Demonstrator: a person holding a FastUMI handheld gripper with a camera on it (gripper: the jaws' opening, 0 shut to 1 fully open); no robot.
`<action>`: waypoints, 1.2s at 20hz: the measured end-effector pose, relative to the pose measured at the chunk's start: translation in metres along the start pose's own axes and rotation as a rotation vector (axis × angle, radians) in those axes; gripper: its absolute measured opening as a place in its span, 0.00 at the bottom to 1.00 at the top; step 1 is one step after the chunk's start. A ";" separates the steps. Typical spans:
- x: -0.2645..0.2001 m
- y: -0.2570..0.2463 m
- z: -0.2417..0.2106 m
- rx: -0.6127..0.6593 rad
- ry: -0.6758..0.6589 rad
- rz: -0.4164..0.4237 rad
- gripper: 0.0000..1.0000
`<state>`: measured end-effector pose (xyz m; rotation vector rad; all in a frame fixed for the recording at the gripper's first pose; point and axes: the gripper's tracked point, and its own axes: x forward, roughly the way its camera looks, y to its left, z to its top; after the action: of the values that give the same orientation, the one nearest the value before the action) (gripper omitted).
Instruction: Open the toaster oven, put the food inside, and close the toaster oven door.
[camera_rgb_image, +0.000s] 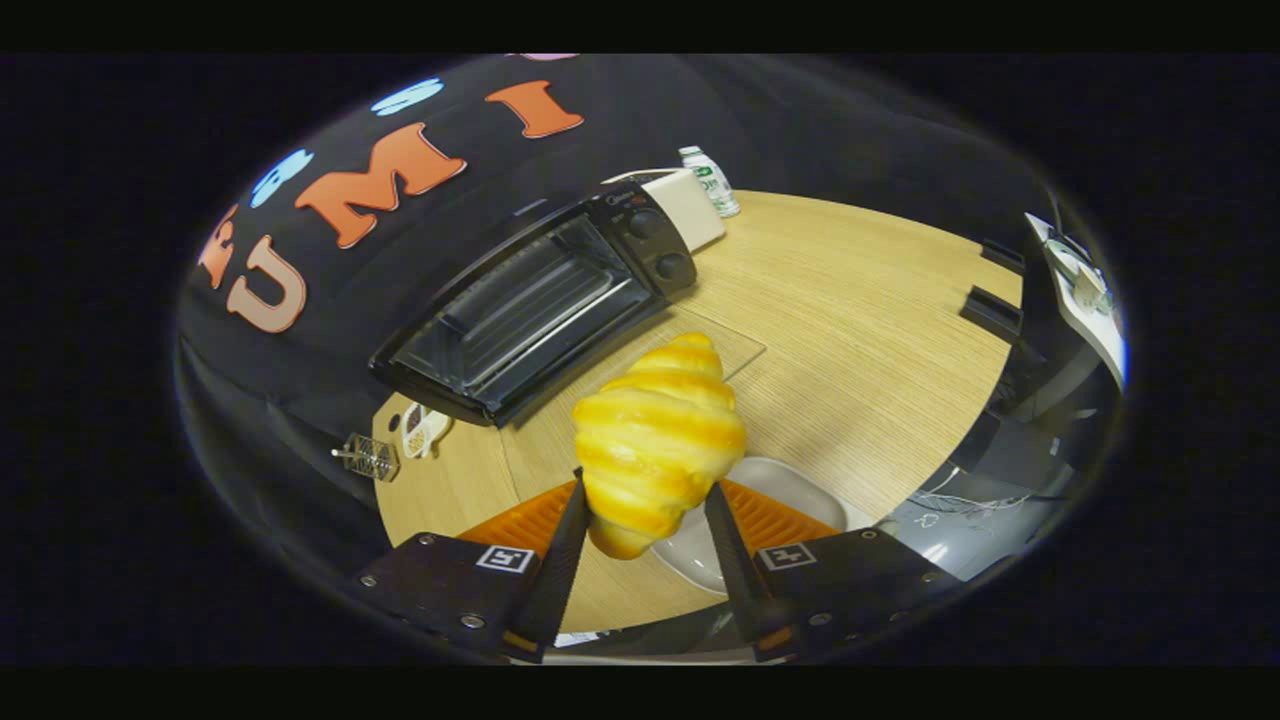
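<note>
A golden croissant (655, 430) is held up off the table, with my gripper (646, 486) shut on its lower part, one finger pressing each side. Under it and just behind the fingers lies a white plate (790, 492). Beyond the croissant stands the black toaster oven (540, 305), tilted in this view. Its glass door (728, 348) is folded down flat towards me and the wire rack inside is visible. Two black knobs (660, 245) sit on the oven's right panel.
The oven rests on a light wooden table (870, 330). A small white bottle (711, 181) stands behind the oven's right end. Near the table's left edge lie a small wire object (372, 457) and a small white packet (424, 429). Black brackets (992, 310) line the right edge.
</note>
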<state>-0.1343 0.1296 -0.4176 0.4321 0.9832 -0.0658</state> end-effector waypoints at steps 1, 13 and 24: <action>0.003 0.005 0.007 -0.009 -0.004 0.021 0.66; 0.077 0.102 0.067 0.071 -0.016 0.332 0.66; 0.139 0.146 0.088 0.177 -0.039 0.422 0.66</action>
<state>0.0491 0.2490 -0.4419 0.7904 0.8337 0.2204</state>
